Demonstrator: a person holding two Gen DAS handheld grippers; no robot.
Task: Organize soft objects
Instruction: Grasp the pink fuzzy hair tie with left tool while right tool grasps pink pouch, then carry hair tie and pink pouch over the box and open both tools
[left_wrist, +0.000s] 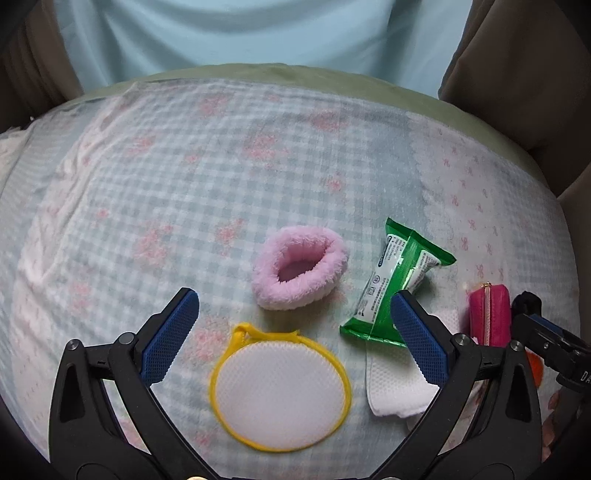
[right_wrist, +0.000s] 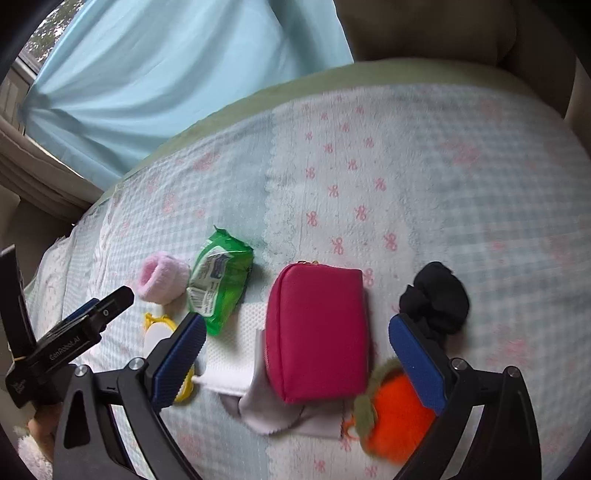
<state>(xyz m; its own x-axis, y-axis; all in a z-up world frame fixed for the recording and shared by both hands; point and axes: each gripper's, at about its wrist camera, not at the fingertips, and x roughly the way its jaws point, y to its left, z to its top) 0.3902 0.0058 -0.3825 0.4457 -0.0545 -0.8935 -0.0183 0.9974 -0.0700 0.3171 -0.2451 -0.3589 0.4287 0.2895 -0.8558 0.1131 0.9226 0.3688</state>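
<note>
On the checked bedspread (left_wrist: 184, 184) all the soft stuff sits in a loose row: pink cuff (left_wrist: 300, 267), green wipes pack (left_wrist: 397, 284), magenta pouch (right_wrist: 319, 334), black sock (right_wrist: 436, 297) far right, with an orange plush (right_wrist: 397, 424) nearest. Left gripper (left_wrist: 293, 338) hangs with jaws wide and empty over the yellow-rimmed mesh pad (left_wrist: 280, 393). Right gripper (right_wrist: 297, 360) is wide open too, pouch sitting between its fingers, not gripped.

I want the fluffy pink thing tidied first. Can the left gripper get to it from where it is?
Probably yes. The left gripper is open and the fluffy pink band lies just ahead between its fingers' line. Only the yellow-rimmed mesh pad sits nearer, lying flat below the fingers.
</note>
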